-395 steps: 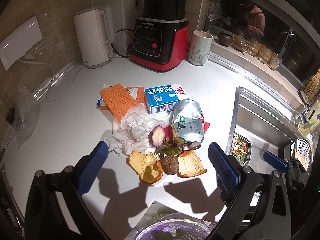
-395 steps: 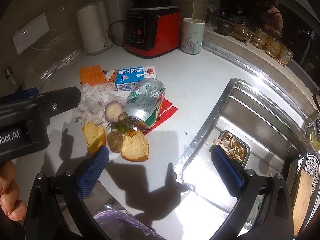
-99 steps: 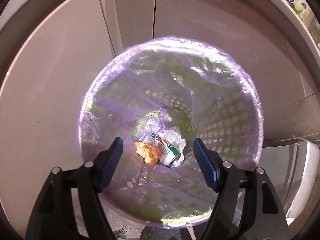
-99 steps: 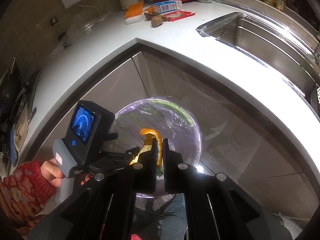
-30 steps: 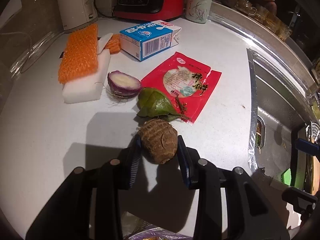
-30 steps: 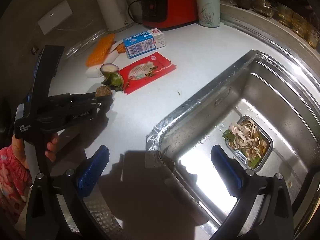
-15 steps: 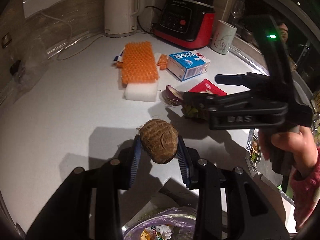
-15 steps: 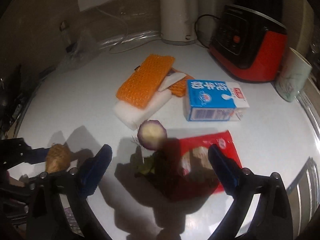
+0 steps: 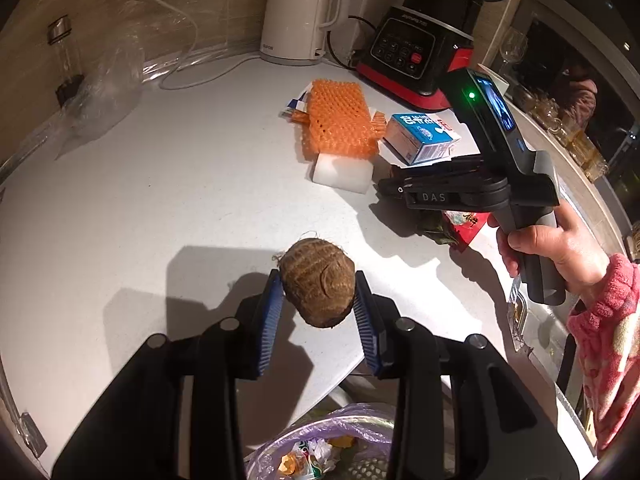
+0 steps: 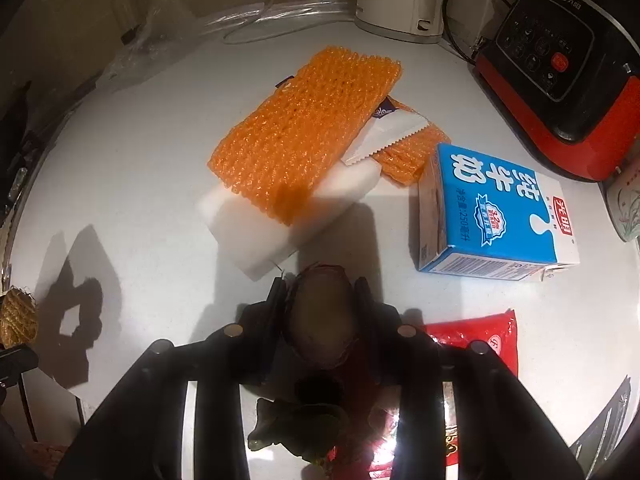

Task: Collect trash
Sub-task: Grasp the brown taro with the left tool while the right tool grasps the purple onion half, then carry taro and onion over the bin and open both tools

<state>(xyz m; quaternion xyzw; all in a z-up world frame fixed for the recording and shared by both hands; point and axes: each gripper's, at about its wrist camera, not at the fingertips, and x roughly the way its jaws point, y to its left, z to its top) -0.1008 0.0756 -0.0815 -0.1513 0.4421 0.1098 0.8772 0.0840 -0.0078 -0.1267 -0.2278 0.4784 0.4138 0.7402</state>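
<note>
— While the white counter (image 9: pixel 120 208) is lit from above, what is gripped by the left gripper (image 9: pixel 318 300)?
— A brown taro (image 9: pixel 318 294) is pinched above the counter edge; over the bagged bin (image 9: pixel 320 440).
— And the right gripper (image 10: pixel 320 304)?
— It is clamped on 1 onion half (image 10: pixel 318 312), beside the white foam block (image 10: pixel 280 216).

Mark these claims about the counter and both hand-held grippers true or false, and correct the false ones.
1. The left hand-held gripper is shut on the brown taro root. True.
2. The right hand-held gripper is open and holds nothing. False: it is shut on the halved purple onion.
3. The orange foam net lies partly over the white foam block. True.
4. The blue milk carton stands upright. False: it lies on its side.
5. The purple-lined bin already holds trash. True.
</note>
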